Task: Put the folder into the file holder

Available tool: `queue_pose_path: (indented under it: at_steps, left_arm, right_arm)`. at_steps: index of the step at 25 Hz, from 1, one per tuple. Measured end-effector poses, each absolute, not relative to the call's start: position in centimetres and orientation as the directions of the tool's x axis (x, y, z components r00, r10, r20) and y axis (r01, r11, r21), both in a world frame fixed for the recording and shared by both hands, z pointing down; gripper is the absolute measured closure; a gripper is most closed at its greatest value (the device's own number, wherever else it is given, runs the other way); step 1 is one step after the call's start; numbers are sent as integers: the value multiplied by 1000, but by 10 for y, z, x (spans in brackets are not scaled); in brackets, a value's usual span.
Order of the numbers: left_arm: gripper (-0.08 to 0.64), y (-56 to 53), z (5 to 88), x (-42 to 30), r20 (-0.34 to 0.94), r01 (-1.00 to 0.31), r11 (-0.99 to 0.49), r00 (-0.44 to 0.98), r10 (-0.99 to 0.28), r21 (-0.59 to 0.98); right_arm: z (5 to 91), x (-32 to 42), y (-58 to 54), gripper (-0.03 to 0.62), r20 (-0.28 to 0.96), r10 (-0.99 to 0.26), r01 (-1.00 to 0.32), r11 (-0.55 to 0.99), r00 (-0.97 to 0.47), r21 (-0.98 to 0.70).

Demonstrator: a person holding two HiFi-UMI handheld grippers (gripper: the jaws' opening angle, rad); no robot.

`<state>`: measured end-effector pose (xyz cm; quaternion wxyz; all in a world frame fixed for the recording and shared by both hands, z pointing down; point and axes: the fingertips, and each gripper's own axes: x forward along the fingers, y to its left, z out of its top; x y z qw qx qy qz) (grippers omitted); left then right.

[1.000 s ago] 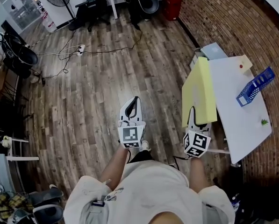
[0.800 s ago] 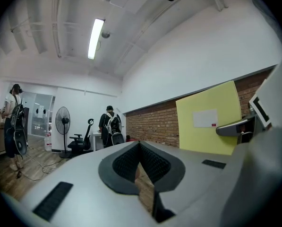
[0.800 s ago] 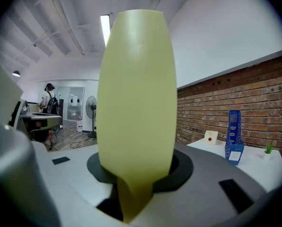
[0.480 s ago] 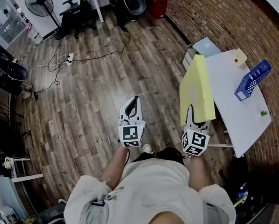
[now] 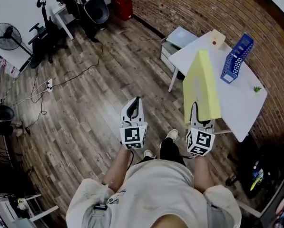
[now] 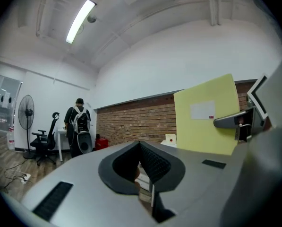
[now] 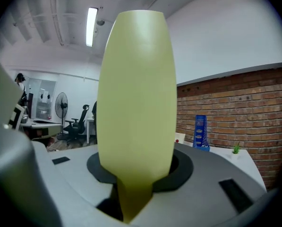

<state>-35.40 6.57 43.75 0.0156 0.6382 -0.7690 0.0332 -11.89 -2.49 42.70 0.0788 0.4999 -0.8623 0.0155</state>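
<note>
- Your right gripper [image 5: 195,109] clamps the flat yellow folder [image 5: 202,87]; left gripper [image 5: 135,109] is closed, empty.
- You now face the white table [image 5: 241,106]; the blue mesh file holder [image 5: 237,57] on it sits closer, so insertion is likely next.

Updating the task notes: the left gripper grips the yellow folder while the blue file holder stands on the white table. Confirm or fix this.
Wrong gripper: the right gripper grips the yellow folder, as the right gripper view shows; the left gripper holds nothing. The blue file holder does stand on the white table.
</note>
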Motion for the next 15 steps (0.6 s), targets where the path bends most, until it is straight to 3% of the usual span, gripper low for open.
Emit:
queue_pose_path:
  at_steps: [15]
  left_arm:
    - [552, -99, 436, -250, 61, -984, -163, 159, -985, -74]
  right_arm:
    - [424, 17, -108, 434, 121, -984, -991, 132, -128, 25]
